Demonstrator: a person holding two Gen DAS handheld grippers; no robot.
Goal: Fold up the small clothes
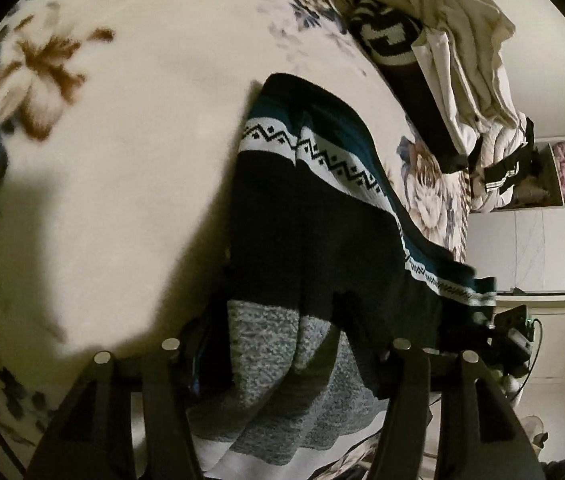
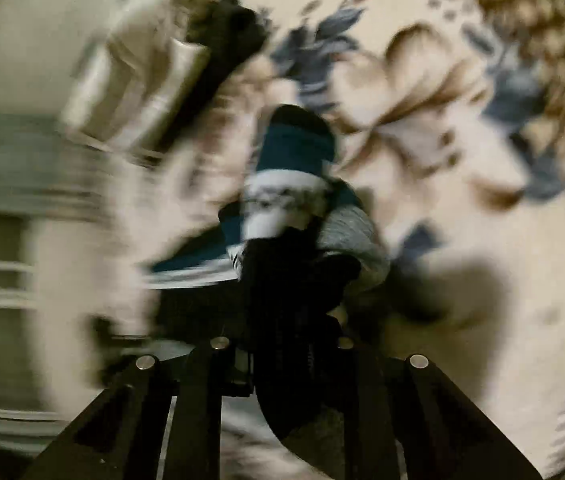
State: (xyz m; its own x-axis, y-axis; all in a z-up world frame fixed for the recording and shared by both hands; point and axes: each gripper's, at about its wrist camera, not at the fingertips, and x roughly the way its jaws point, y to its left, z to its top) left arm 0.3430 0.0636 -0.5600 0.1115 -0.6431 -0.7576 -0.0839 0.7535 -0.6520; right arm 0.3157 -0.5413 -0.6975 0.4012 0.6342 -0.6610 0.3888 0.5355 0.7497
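A pair of knitted socks (image 1: 314, 216), black with teal bands, a white zigzag stripe and grey feet, lies on the floral blanket (image 1: 130, 152). In the left wrist view my left gripper (image 1: 286, 348) stands open just above the grey part, one finger on each side and neither pad pressing the fabric. One sock stretches away to the right edge of the bed. The right wrist view is blurred. There my right gripper (image 2: 282, 344) is shut on dark fabric of the socks (image 2: 290, 176), which bunch up in front of it.
A heap of cream garments (image 1: 462, 52) with a black-and-white striped piece (image 1: 386, 36) lies at the blanket's far right. Beyond the bed's edge stands a white cabinet (image 1: 530, 248) with an open shelf. The blanket left of the socks is bare.
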